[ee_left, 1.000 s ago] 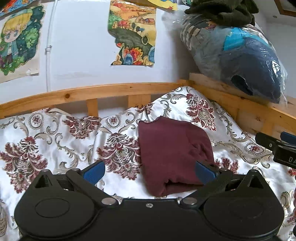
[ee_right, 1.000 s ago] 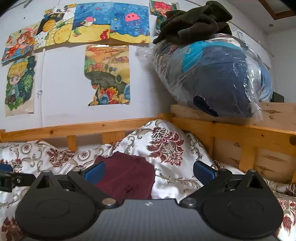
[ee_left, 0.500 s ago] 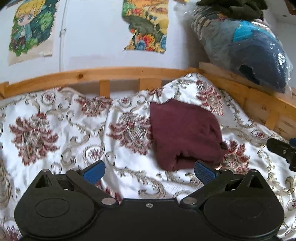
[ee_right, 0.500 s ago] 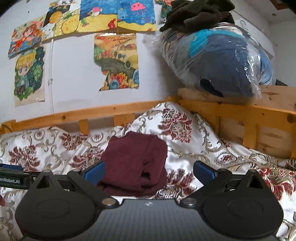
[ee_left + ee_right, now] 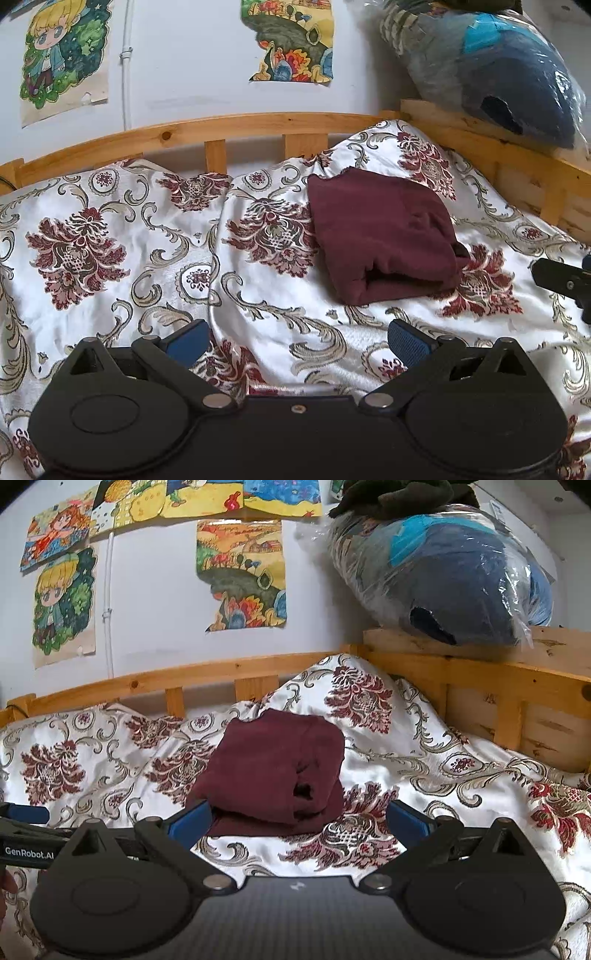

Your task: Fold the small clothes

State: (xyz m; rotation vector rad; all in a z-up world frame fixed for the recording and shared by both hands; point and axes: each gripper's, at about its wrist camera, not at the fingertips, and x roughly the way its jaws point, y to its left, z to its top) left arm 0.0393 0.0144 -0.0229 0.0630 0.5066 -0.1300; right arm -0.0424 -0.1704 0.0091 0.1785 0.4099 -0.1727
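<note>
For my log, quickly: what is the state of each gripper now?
Left gripper: open, holding nothing.
Right gripper: open, holding nothing.

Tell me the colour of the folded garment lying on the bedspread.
Dark maroon, plain with no print. The folded garment shows best in the left wrist view.

Soft, even daylight fills both views. The satin bedspread [image 5: 258, 295] shows mild sheen toward 6 o'clock. The plastic-wrapped bundle [image 5: 443, 572] glints at 2 o'clock. Fisheye bending curves the wooden bed rail [image 5: 221, 129]; focus stays sharp.
</note>
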